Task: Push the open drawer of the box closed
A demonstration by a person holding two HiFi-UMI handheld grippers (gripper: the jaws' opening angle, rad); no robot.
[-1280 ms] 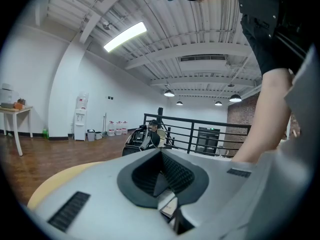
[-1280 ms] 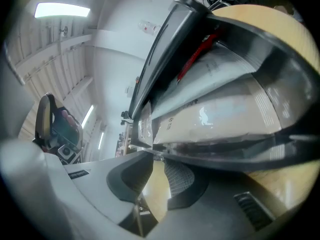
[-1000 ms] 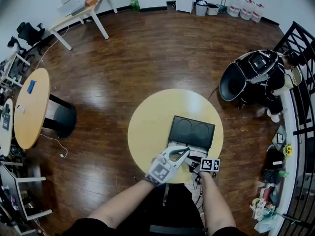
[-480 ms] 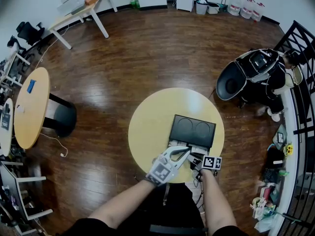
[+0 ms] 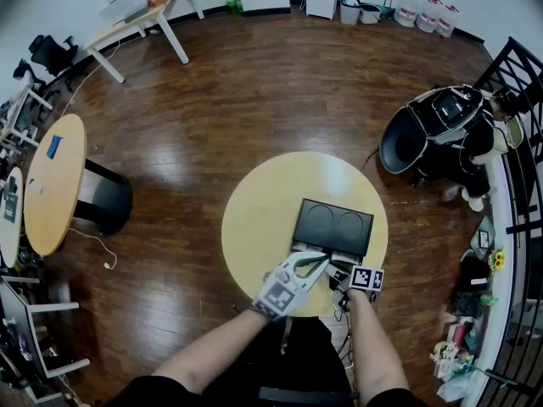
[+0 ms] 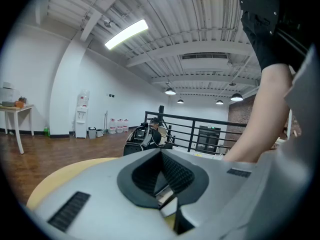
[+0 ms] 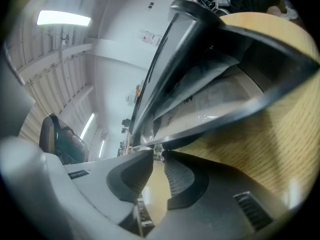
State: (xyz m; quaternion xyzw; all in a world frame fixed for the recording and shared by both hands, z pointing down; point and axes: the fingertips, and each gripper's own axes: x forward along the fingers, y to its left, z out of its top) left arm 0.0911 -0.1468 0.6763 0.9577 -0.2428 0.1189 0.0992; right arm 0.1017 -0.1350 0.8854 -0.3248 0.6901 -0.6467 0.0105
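On the round yellow table point(image 5: 263, 219) stands a black box point(image 5: 333, 225) with two rings on its lid. Its clear drawer point(image 5: 327, 257) sticks out a little toward me. My right gripper point(image 5: 341, 275) is at the drawer front; in the right gripper view its tips point(image 7: 159, 159) close on the small clear knob point(image 7: 159, 154) under the drawer's see-through face point(image 7: 220, 99). My left gripper point(image 5: 319, 263) lies beside it at the drawer's left corner, tilted up toward the room, its jaws point(image 6: 161, 153) shut and holding nothing.
A person sits in a black chair point(image 5: 441, 130) to the right, beside a black railing point(image 5: 519, 185). A second round table point(image 5: 55, 185) is at the far left, and a long desk point(image 5: 140, 11) at the back. Wood floor surrounds my table.
Almost nothing: the right gripper has edged slightly to the right at the drawer front. The left gripper keeps its place.
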